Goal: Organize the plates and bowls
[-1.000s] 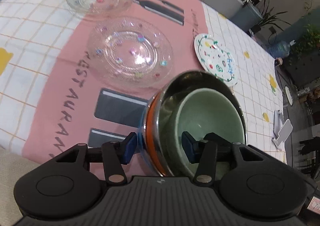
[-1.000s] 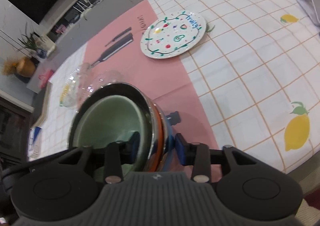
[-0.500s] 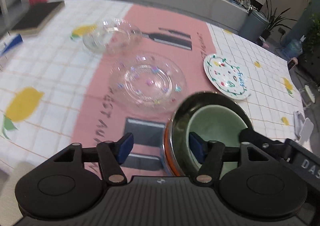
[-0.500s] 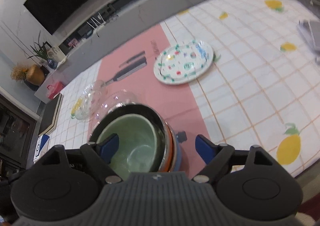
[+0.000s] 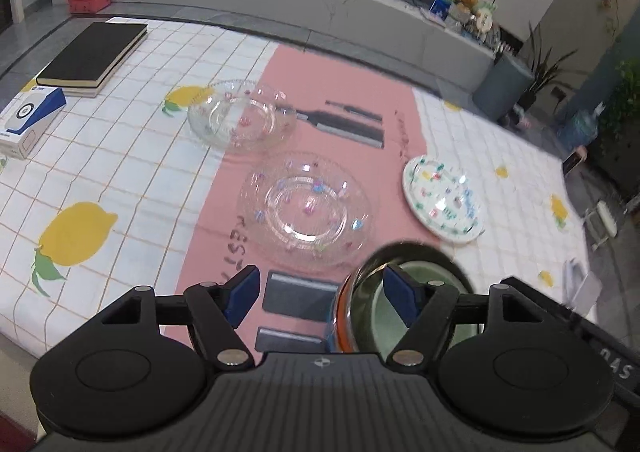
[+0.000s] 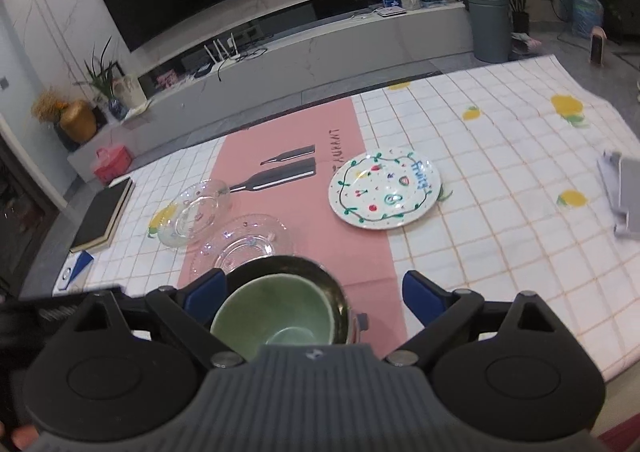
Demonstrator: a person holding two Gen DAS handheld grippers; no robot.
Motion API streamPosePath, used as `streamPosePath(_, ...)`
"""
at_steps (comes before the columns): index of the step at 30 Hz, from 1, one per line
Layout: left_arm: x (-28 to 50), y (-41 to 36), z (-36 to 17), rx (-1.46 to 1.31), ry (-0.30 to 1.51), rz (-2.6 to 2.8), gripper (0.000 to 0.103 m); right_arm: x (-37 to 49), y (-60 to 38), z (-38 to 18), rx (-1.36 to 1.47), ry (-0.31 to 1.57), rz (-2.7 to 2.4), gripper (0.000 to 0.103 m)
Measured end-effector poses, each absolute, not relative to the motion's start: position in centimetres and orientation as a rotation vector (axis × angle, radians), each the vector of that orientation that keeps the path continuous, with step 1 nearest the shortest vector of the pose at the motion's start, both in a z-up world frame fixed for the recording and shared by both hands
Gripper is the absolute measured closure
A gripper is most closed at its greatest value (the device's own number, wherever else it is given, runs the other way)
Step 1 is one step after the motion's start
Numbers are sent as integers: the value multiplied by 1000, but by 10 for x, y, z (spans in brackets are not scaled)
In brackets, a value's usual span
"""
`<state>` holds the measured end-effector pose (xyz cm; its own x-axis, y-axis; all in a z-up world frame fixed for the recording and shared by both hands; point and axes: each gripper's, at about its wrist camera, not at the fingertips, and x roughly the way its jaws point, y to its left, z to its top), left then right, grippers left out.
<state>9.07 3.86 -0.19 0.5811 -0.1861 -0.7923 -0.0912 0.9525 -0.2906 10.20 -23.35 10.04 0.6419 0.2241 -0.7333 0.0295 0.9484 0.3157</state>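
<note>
A stack of bowls stands near the table's front edge: a green bowl sits inside a steel bowl, with orange and blue rims below. My left gripper hovers above the stack's left side, jaws opening, with nothing pressed between them. My right gripper hangs over the stack, jaws opening wide, and its pads are clear of the rim. Beyond the stack lie a clear glass plate, a glass bowl and a white painted plate.
A black book and a blue-and-white box lie at the far left of the checked tablecloth. A grey phone stand sits at the right edge. A person's hand shows at the bottom left.
Both grippers let go of the bowl stack's rim, opened wide and rose. The stack stays on the table and looks smaller and lower in both views.
</note>
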Motion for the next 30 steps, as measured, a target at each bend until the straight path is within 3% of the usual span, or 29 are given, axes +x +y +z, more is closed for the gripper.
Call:
streamPosePath(9, 116, 57, 19, -285, 942, -50, 19, 146, -231, 113, 270, 932, 228, 10)
streamPosePath(20, 154, 71, -28, -305, 1007, -136, 19, 228, -244, 60, 479, 1081, 453, 10)
streamPosePath(30, 134, 50, -45, -298, 1096, -314, 19, 174, -265, 35, 411, 1159, 372, 11)
